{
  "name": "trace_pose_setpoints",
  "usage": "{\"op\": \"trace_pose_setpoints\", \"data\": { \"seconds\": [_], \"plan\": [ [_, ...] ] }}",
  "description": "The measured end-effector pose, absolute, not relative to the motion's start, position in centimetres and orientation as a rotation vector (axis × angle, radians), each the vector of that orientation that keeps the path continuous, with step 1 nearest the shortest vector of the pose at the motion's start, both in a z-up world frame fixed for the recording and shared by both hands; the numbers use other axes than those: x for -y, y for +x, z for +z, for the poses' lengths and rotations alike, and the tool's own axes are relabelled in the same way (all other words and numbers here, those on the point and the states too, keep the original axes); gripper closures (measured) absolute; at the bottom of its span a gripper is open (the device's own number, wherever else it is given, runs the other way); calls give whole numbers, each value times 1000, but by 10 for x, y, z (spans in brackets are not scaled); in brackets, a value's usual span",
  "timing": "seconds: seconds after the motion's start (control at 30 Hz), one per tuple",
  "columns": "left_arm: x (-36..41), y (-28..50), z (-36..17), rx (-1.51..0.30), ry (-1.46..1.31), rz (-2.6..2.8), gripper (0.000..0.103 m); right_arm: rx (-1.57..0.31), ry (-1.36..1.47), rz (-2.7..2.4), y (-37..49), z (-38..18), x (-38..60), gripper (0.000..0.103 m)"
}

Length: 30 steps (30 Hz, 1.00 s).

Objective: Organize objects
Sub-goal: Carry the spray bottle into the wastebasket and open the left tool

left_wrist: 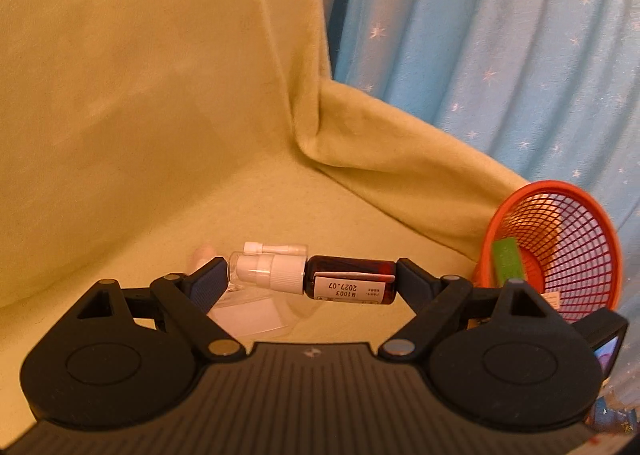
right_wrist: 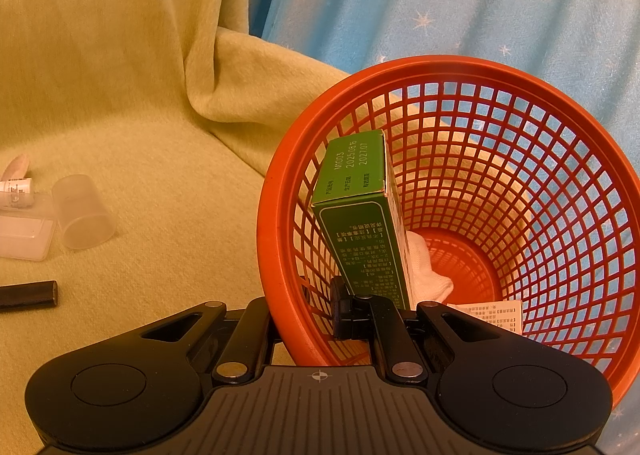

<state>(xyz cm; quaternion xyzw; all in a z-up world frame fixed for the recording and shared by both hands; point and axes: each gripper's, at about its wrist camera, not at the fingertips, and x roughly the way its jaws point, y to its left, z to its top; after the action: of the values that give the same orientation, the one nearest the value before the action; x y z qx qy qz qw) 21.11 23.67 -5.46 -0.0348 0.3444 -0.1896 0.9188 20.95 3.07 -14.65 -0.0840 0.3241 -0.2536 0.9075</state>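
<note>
Spray bottle (left_wrist: pixel 316 282) pinned lengthwise in left gripper (left_wrist: pixel 312 283) — jaws closed on cap end and base, above the couch seat (left_wrist: pixel 120 223), presumably bound for the basket (right_wrist: pixel 304 143). Right gripper (right_wrist: pixel 376 315) grips the basket's near rim, jaws nearly closed — likely steadying it. Green box (right_wrist: pixel 360 215) leans inside.

The brown bottle's label (left_wrist: pixel 349 289) reads "M1003 2027.07"; the green box (right_wrist: pixel 352 171) shows, seemingly, "2025.08" and "2027.07".
</note>
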Motion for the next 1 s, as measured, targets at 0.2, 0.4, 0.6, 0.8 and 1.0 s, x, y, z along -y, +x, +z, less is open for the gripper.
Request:
{"op": "trace_pose_setpoints", "data": {
  "seconds": [0.2,0.4,0.6,0.8,1.0],
  "plan": [
    [-225,211,-51,-706,-63,-427,16,-669,-173,-524,210,-146,-31,96],
    [-217,213,-43,-705,-57,-463,16,-670,-174,-524,210,-146,-31,96],
    [-202,212,-32,-696,-47,-527,16,-669,-173,-524,209,-146,-30,96],
    [-167,210,-11,-668,-23,-664,16,-669,-173,-526,210,-146,-31,96],
    [-109,208,8,-648,32,-826,16,-668,-171,-526,210,-146,-31,96]
  ]
}}
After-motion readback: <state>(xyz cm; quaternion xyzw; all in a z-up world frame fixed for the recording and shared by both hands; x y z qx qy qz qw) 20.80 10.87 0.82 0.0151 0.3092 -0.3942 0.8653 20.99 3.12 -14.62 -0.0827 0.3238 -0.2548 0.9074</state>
